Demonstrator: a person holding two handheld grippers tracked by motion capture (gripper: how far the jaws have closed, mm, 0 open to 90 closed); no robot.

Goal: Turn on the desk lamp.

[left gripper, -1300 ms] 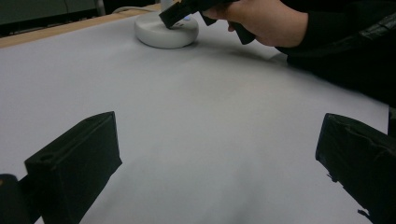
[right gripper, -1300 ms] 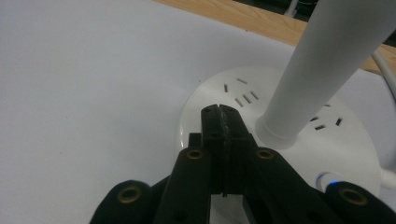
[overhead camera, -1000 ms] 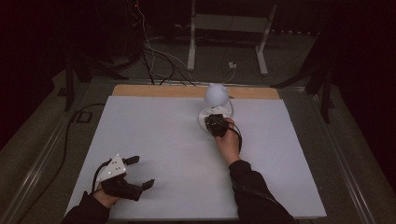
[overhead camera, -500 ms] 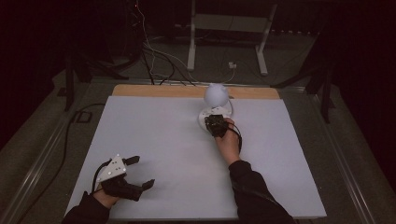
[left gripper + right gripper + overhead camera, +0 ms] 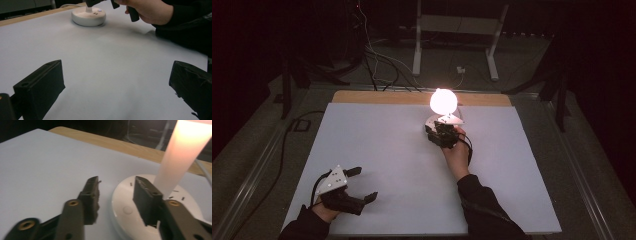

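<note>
A small white table lamp stands at the far middle of the table, its round globe (image 5: 443, 101) glowing bright. In the right gripper view its lit stem (image 5: 185, 152) rises from the round base (image 5: 125, 202). My right gripper (image 5: 434, 131) sits at that base, and its jaws have just been opening. They stand apart with nothing clamped (image 5: 116, 187), one jaw over the base and one beside it above the table. My left gripper (image 5: 368, 183) rests open at the near left, jaws wide with bare table between them (image 5: 117, 82). The lamp base (image 5: 88, 18) appears far off.
A white sheet (image 5: 377, 145) covers the table, with a wooden strip (image 5: 377, 97) along its far edge. Cables (image 5: 377, 60) and a white stand's legs (image 5: 417, 55) lie on the dark floor beyond. The right hand (image 5: 147, 11) and dark sleeve reach across the middle right.
The lamp globe, dull white before, now glows brightly. Both hands stay where they were.
</note>
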